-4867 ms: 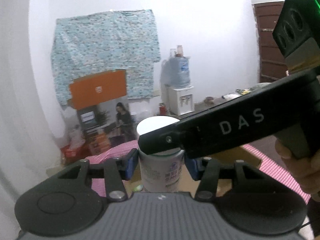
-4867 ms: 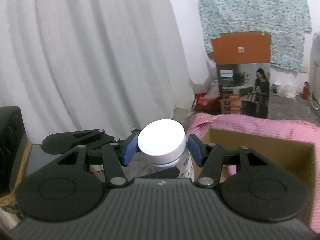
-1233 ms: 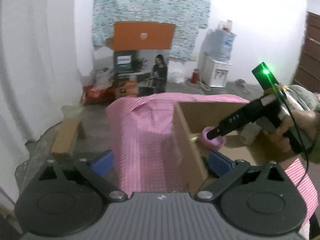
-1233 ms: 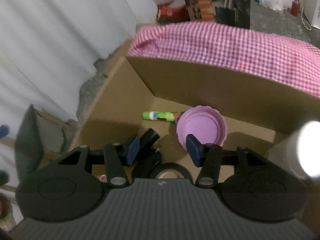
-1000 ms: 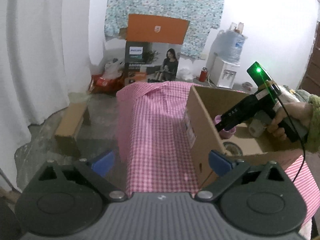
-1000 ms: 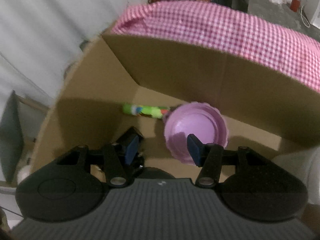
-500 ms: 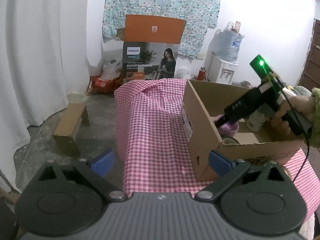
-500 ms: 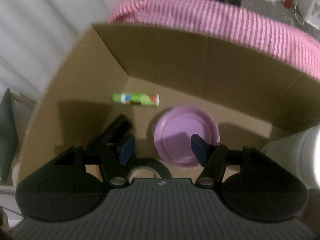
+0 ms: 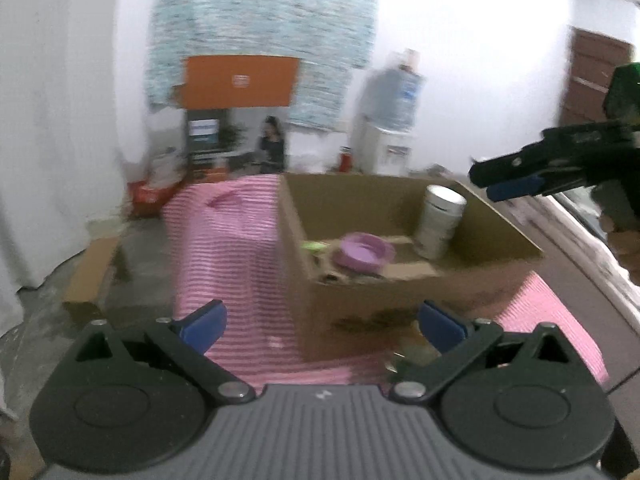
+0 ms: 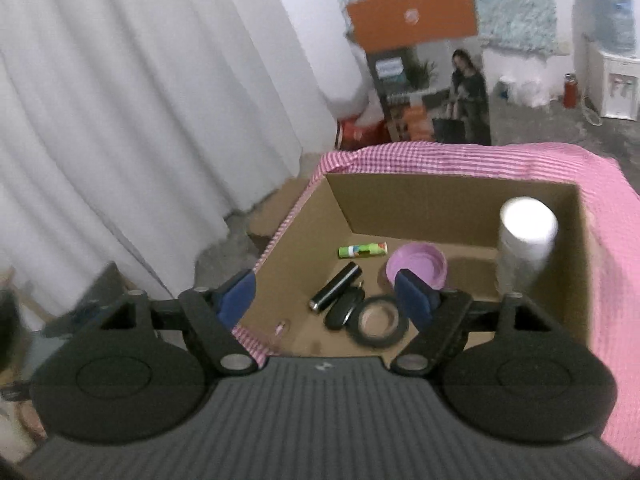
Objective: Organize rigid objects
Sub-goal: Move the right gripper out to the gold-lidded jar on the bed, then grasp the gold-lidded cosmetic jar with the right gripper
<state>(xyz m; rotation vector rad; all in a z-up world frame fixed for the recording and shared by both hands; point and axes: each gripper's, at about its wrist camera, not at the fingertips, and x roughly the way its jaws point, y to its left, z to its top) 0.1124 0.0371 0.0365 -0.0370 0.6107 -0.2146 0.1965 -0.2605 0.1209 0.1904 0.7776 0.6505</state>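
Your right claw [image 10: 327, 292] is empty and its jaws are opening as it hangs above the near edge of the cardboard box [image 10: 308, 224]. Your left claw [image 9: 322, 320] stands wide open with nothing between its blue pads [image 9: 203, 320], low in front of the box's near wall.

Taking the box as your landmark: from the right wrist you look straight down into it. The white canister [image 10: 526, 236] stands upright in its far right corner. The purple lid [image 10: 418, 262] lies on the floor of the box, left of the canister. The green tube [image 10: 362, 250] lies left of the lid, toward the back wall. Nearer to you lie a black cylinder [image 10: 336, 286], a dark oval object [image 10: 344, 310] and a roll of black tape [image 10: 378, 322], close together.

The left wrist view is blurred; it shows the canister, lid and a trace of the green tube, but the box's near wall hides those three near items. Only this view shows your right claw from outside, above the box's right side. The box sits on a worktop under a pink checked cloth [image 10: 600, 176].
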